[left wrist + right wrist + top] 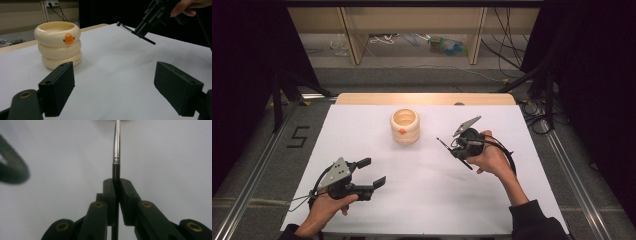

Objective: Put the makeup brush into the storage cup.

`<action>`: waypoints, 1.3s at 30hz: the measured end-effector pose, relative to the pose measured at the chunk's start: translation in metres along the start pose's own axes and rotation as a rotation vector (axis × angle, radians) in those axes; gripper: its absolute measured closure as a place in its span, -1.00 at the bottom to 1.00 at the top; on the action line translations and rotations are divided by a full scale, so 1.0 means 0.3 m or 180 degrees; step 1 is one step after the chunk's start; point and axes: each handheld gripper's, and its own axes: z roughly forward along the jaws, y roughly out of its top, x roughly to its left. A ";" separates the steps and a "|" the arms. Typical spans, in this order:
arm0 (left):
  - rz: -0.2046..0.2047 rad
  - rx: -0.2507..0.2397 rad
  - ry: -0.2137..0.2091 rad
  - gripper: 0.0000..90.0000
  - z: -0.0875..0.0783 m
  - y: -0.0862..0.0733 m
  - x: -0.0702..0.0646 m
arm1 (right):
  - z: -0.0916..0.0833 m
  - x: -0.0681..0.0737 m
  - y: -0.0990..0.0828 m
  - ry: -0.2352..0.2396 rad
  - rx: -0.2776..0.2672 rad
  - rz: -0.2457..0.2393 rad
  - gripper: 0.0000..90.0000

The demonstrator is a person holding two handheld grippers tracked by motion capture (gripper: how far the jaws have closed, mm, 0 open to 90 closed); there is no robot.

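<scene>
White table (422, 200), cream ringed pot (405, 126) near pen-gripping right hand-held gripper (460, 148)

The stacked-ring pot (59, 45) looks like smooth, slightly glossy cream plastic, the thin stick (116, 142) has a shiny metal part above a matt black handle, the tongs (120, 90) are matt black plastic, and the counter (422, 200) has a matt white paper-like cover.

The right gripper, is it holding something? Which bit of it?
Yes. The right gripper is shut on a thin stick-like tool, gripping its black handle just below the shiny metal part. The left gripper is open and holds nothing.
</scene>
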 end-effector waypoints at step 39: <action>-0.0255 -0.0113 -0.0367 -0.61 0.164 0.024 -0.113 | -0.058 0.187 -0.003 0.0604 -0.1728 -0.0016 0.87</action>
